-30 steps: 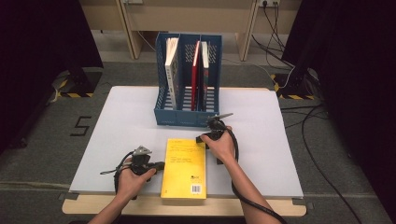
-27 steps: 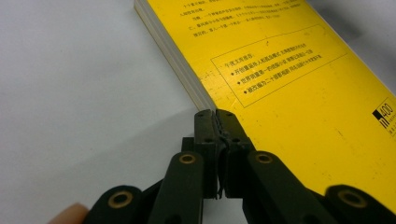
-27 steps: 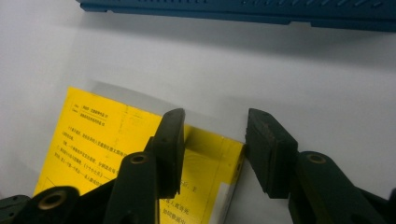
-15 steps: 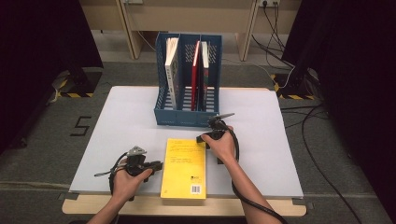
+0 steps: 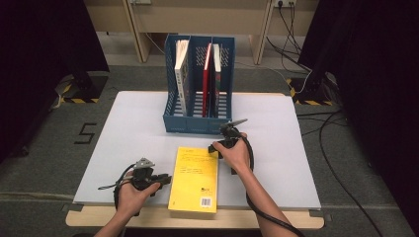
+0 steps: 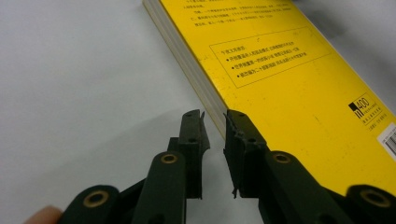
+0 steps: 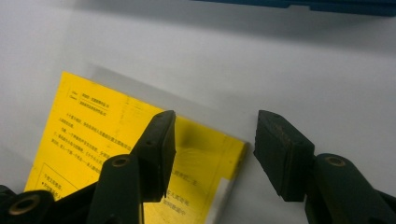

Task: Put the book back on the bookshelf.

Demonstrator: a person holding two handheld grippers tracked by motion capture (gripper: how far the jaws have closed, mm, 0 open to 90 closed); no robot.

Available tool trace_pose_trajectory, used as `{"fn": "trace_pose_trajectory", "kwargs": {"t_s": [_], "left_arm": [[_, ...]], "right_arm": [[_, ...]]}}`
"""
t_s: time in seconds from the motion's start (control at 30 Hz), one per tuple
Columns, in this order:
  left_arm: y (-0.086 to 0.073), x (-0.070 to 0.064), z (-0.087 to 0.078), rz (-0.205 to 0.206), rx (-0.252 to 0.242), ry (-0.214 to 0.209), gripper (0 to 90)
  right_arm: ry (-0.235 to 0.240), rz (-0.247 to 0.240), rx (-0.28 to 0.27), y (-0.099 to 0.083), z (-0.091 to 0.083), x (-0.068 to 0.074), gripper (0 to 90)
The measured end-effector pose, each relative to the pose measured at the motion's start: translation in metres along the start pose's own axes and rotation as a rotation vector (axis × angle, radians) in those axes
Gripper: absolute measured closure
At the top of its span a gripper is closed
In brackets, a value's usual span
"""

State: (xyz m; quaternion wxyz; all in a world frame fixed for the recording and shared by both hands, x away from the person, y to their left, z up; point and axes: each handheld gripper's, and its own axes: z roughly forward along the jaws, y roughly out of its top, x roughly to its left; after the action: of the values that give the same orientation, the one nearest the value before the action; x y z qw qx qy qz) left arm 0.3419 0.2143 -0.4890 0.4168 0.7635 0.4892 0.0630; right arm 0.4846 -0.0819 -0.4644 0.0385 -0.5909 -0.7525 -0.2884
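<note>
Book: yellow book (image 5: pixel 194 178) lies flat at the table's (image 5: pixel 133 128) near edge, between both grippers.
Left gripper (image 6: pixel 214 135): jaws narrowly apart at the book's page edge.
Right gripper (image 7: pixel 212 149): jaws wide, straddling its far corner.
Beyond: blue file rack (image 5: pixel 197 123) holding upright books (image 5: pixel 182 74), well apart.

Yellow book (image 5: pixel 194 178) — blue file rack (image 5: pixel 198 123)

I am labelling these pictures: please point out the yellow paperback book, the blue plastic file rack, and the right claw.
yellow paperback book (image 5: pixel 193 180), high view, middle of its cover.
blue plastic file rack (image 5: pixel 197 125), high view, its front wall.
right claw (image 7: pixel 212 149), right gripper view, midway between its fingertips.
</note>
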Motion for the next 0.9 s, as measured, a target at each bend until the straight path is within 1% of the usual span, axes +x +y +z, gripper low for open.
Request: {"fn": "trace_pose_trajectory", "kwargs": {"t_s": [0.07,0.1,0.17,0.23,0.27,0.3,0.37,0.4,0.43,0.47,0.6,0.67,0.7,0.73,0.8,0.87,0.9], "left_arm": [[-0.002,0.001,0.001,-0.004,0.01,-0.006,75.7],[-0.003,0.001,0.001,-0.006,0.016,-0.006,75.8],[-0.004,0.0,0.002,0.002,0.024,-0.009,76.1],[-0.003,-0.001,0.004,0.005,0.036,-0.023,76.8],[-0.003,-0.003,0.005,0.005,0.035,-0.025,77.1],[-0.002,-0.003,0.005,0.015,0.043,-0.021,77.7],[-0.001,-0.004,0.006,0.019,0.051,-0.019,78.9],[0.0,-0.004,0.007,0.027,0.057,-0.016,79.6],[0.0,-0.005,0.007,0.037,0.061,-0.009,80.4],[0.001,-0.005,0.007,0.046,0.068,-0.006,81.0],[0.003,-0.007,0.009,0.057,0.08,0.008,83.7],[0.004,-0.008,0.01,0.063,0.085,0.013,84.6],[0.005,-0.008,0.01,0.065,0.088,0.015,84.9],[0.005,-0.008,0.01,0.064,0.09,0.016,85.1],[0.006,-0.009,0.011,0.066,0.092,0.022,85.8],[0.006,-0.011,0.011,0.071,0.089,0.03,86.6],[0.006,-0.011,0.012,0.073,0.089,0.033,86.9]], "right_arm": [[0.003,-0.01,0.005,-0.001,0.001,-0.002,48.0],[0.008,-0.007,0.006,-0.001,0.0,-0.002,47.9],[0.029,-0.004,0.017,-0.001,0.0,-0.004,47.9],[0.061,0.008,0.029,-0.001,0.001,-0.004,47.4],[0.056,0.01,0.032,-0.001,0.001,-0.004,49.1],[0.049,0.001,0.031,-0.001,0.001,-0.003,50.1],[0.037,-0.003,0.031,-0.001,0.002,-0.002,50.5],[0.035,-0.017,0.038,-0.001,0.002,-0.002,50.6],[0.035,-0.019,0.047,0.0,0.002,-0.002,50.7],[0.036,-0.032,0.051,0.001,0.003,-0.003,50.4],[0.04,-0.034,0.101,0.007,0.003,-0.001,49.6],[0.054,-0.035,0.123,0.01,0.004,-0.003,48.4],[0.064,-0.042,0.123,0.011,0.004,-0.004,47.1],[0.062,-0.044,0.127,0.011,0.004,-0.003,47.0],[0.05,-0.068,0.131,0.011,0.005,-0.001,46.9],[0.047,-0.069,0.135,0.011,0.005,-0.001,47.6],[0.049,-0.062,0.146,0.012,0.005,-0.001,47.8]]}}
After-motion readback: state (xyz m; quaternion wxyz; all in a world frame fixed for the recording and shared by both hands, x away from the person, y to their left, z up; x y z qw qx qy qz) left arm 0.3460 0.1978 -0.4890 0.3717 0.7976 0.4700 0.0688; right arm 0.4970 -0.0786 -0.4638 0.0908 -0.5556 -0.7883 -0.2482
